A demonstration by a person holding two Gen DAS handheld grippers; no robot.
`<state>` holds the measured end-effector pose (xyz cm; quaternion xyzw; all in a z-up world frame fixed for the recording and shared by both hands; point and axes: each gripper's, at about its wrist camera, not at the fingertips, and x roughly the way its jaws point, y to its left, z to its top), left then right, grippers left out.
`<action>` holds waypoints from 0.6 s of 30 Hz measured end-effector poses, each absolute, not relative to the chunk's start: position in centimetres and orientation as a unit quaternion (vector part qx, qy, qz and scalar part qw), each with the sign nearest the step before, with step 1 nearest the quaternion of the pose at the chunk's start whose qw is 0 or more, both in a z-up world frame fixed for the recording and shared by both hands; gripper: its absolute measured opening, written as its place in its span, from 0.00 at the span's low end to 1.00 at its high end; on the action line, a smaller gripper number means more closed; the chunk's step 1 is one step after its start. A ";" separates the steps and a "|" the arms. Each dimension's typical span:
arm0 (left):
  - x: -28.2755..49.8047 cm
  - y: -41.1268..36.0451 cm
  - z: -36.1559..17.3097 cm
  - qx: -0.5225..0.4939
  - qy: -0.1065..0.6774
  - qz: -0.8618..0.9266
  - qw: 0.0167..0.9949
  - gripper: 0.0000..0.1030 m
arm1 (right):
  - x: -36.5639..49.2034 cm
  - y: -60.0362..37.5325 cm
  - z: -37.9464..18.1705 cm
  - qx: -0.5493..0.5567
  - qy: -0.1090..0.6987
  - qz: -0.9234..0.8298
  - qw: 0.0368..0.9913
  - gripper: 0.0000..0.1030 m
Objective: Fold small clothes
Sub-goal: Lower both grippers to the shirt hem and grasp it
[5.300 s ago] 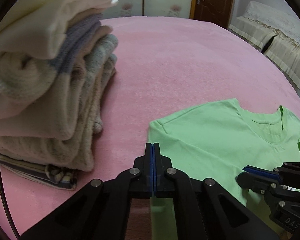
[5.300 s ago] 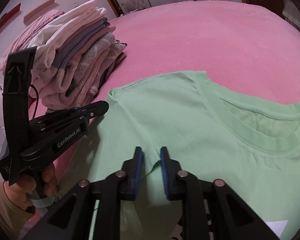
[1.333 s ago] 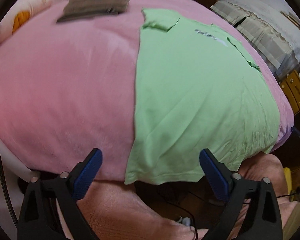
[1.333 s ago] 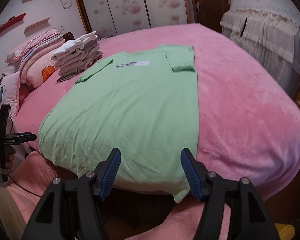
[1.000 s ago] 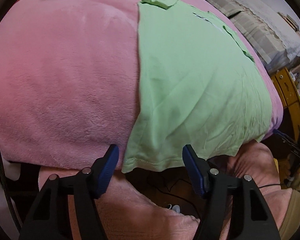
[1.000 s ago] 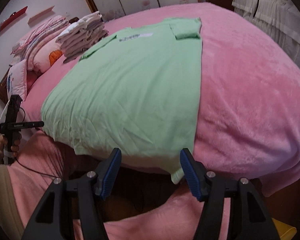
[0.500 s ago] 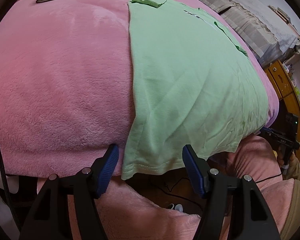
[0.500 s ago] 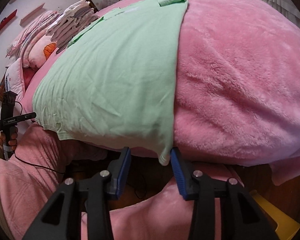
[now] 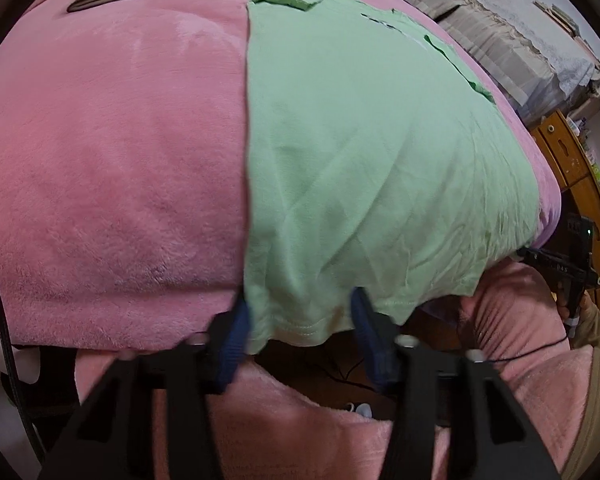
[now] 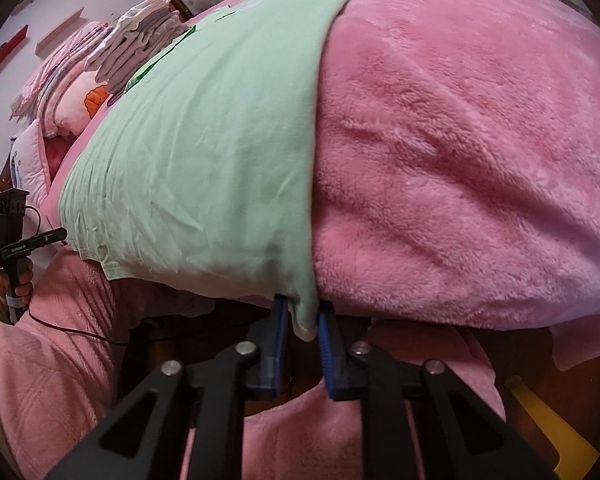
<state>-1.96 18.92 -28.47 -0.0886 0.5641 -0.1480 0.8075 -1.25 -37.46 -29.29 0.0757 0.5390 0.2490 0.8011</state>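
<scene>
Pink fuzzy bed [image 9: 112, 168] is holding the green shirt [image 9: 360, 152], lying flat. The left tool [image 9: 298, 320] and right tool [image 10: 302, 322] are closing on its bottom corners. It looks soft, light and floppy; the corners seem best.

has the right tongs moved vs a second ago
Yes. The right tongs came down toward the green shirt hem at the pink bed edge, jaws closing around its corner.

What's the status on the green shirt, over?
Both grippers closing: left gripper and right gripper each have a hem corner of the green T-shirt between the fingers. Shirt flat on the pink blanket. Nothing in the way.
</scene>
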 end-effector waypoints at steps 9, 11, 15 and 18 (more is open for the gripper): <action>-1.6 19.8 -29.4 -0.120 0.575 -0.152 0.795 0.09 | -2.8 -37.2 -26.8 0.052 0.510 0.261 0.818 0.04; -1.6 20.1 -29.5 -0.129 0.574 -0.156 0.793 0.09 | -3.4 -37.3 -26.0 0.045 0.503 0.265 0.821 0.04; -1.5 21.1 -30.1 -0.170 0.580 -0.165 0.779 0.12 | -3.8 -37.6 -25.0 0.037 0.498 0.267 0.824 0.04; -1.6 21.6 -30.3 -0.189 0.579 -0.169 0.775 0.15 | -3.4 -37.5 -25.2 0.037 0.504 0.264 0.822 0.04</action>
